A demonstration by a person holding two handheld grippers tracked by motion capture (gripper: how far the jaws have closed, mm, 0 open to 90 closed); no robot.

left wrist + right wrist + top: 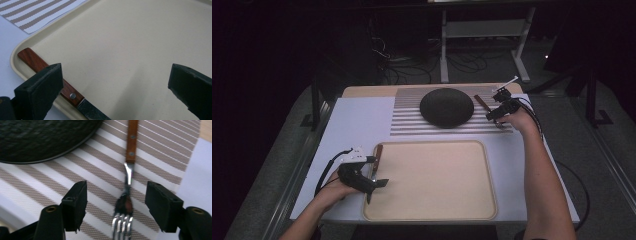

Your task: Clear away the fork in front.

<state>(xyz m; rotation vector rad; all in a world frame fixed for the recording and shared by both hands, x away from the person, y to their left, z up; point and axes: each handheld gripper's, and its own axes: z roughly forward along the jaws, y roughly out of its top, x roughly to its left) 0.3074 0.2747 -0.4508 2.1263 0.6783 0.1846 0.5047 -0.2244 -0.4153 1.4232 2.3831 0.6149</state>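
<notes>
Near edge, high view: left forearm enters bottom-left, wrist angled right, left gripper (pixel 371 186) low over the left rim of the tan tray (pixel 437 175). Its jaws stand wide apart, released, nothing between them. Knife (pixel 377 159) lies along the tray's left rim, wooden handle toward the far side, blade toward the person, just beside the gripper. Left gripper view adds what the high view can't resolve: the handle's rivet, and the blade passing behind the left-hand jaw; bare tray floor between the jaws.

Farther back: right forearm stretches up the counter's (pixel 357 125) right side, hand bent inward, right gripper (pixel 498 116) pointing down at the striped placemat (pixel 412 122). Right gripper view shows the fork (pixel 125 202) between the jaws, tines toward the camera, wooden handle away, lying flat on the placemat. Jaws partly open, pads clear of the fork on both sides, not grasping it. In the high view the fork is mostly hidden by the gripper.

Beyond: dark round woven mat (pixel 446 106) on the placemat, near the fork's handle, not touching.
</notes>
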